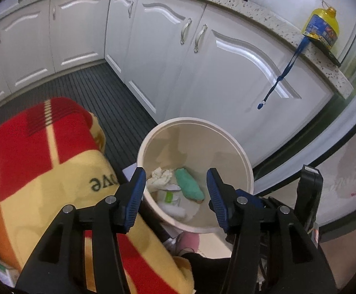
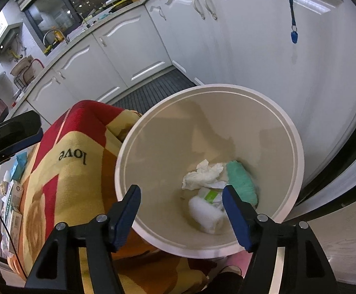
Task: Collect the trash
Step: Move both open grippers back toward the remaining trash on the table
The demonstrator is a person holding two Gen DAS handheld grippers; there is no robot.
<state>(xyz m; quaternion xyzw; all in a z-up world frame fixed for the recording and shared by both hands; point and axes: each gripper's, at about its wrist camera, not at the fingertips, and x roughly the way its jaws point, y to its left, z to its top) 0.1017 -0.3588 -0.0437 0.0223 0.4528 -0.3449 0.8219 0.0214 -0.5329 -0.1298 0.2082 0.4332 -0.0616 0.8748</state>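
Although the bin [image 2: 285, 132] fills the middle of my right view, its near rim is cut off behind the right gripper [image 2: 181, 204], and the trash at the bottom overlaps (a crumpled tissue [image 2: 203, 175], a white roll [image 2: 206, 213]). I see a green cloth [image 2: 241, 181] lying with its long axis running from upper left to lower right. Both sets of fingers stand apart and empty; the left gripper [image 1: 176, 191] hovers over the bin's lower left rim, beside the red-and-yellow blanket [image 1: 43, 171].
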